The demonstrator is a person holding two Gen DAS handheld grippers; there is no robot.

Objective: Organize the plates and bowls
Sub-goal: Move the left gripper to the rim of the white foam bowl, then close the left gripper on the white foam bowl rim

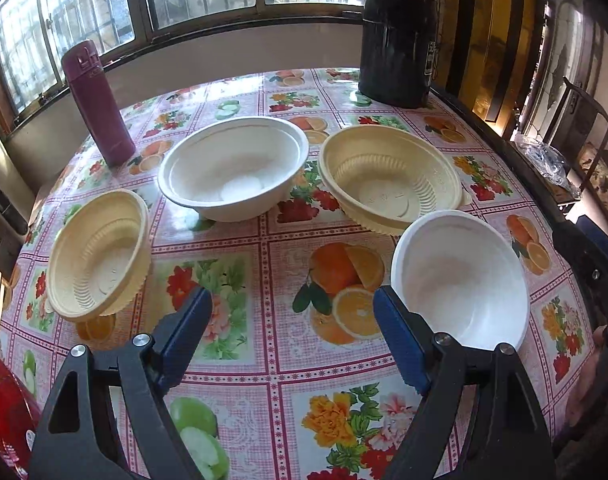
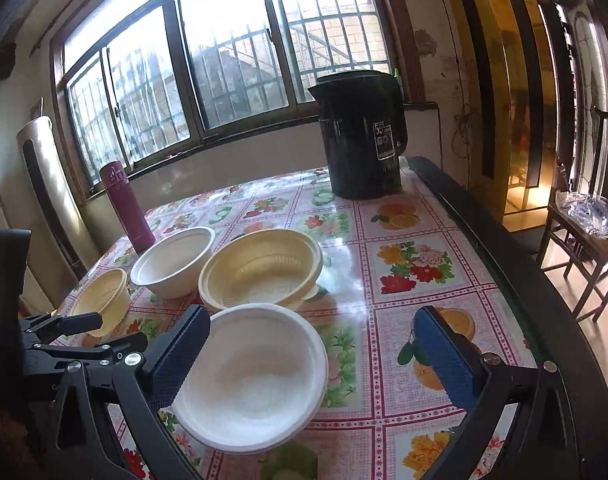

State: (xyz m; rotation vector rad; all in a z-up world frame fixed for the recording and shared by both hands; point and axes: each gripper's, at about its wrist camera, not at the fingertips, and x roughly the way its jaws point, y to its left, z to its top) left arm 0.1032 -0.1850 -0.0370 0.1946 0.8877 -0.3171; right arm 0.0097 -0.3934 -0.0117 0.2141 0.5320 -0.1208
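Four empty bowls stand on the fruit-print tablecloth [image 1: 288, 236]. In the left wrist view a small ribbed yellow bowl [image 1: 98, 256] is at the left and a white bowl [image 1: 234, 166] at the back centre. A larger yellow bowl [image 1: 388, 176] is at the back right, with a near white bowl [image 1: 460, 280] in front of it. My left gripper [image 1: 294, 336] is open over bare cloth, and its right finger is beside the near white bowl. My right gripper [image 2: 312, 356] is open. The near white bowl [image 2: 252, 376] sits between its fingers, close to the left pad [image 2: 180, 356].
A purple flask [image 1: 98, 104] stands at the back left and a black kettle [image 1: 398, 44] at the back right corner. The dark table edge [image 2: 484, 248] runs along the right, with a wooden chair [image 2: 584, 248] holding a plastic bag beyond it. Something red [image 1: 4, 412] lies at the near left.
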